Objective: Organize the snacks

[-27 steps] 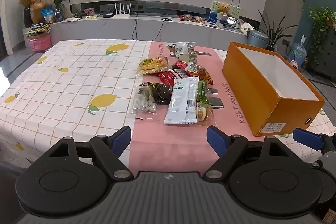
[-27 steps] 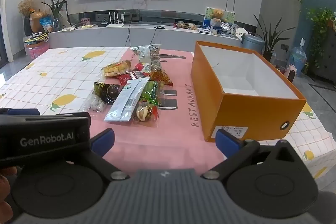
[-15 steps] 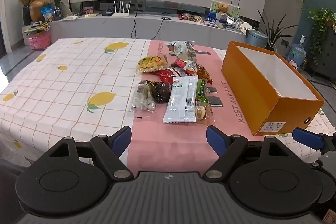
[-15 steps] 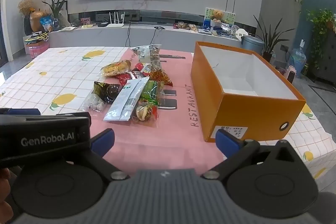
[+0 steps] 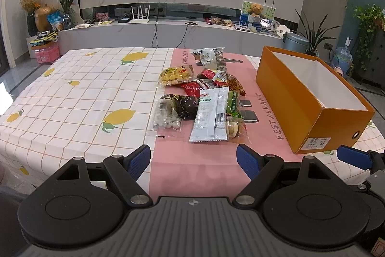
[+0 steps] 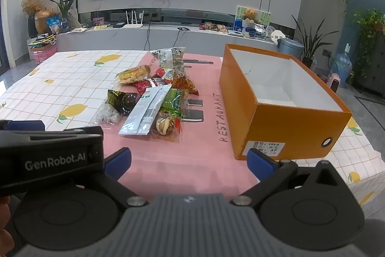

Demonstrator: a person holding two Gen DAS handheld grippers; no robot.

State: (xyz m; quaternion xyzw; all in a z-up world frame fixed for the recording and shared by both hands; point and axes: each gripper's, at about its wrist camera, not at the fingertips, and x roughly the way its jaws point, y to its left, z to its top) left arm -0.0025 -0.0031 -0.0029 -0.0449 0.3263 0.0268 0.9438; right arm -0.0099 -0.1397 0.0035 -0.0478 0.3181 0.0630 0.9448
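Pink runner [image 5: 192, 160] carrying a snack pile, orange box to its right; both grippers hanging back, spread wide, gripping nothing.

White lemon-print tablecloth [image 5: 79, 88] is covering the table on the left. Left gripper [image 5: 193, 158] is hovering at the near edge, blue fingertips [image 5: 139, 158] apart. Snack pile is lying mid-runner: clear bag of white candies [image 5: 166, 117], dark wrapper [image 5: 185, 105], yellow snack bag [image 5: 176, 74], long white sachet [image 5: 211, 115] overlapping a green packet [image 5: 233, 104], with a clear bag [image 5: 210, 57] farthest back. Orange box [image 6: 284, 131] is standing open just beside the pile, white interior showing, holding no snacks. Right gripper [image 6: 189, 160] is hovering near the box's labelled end.
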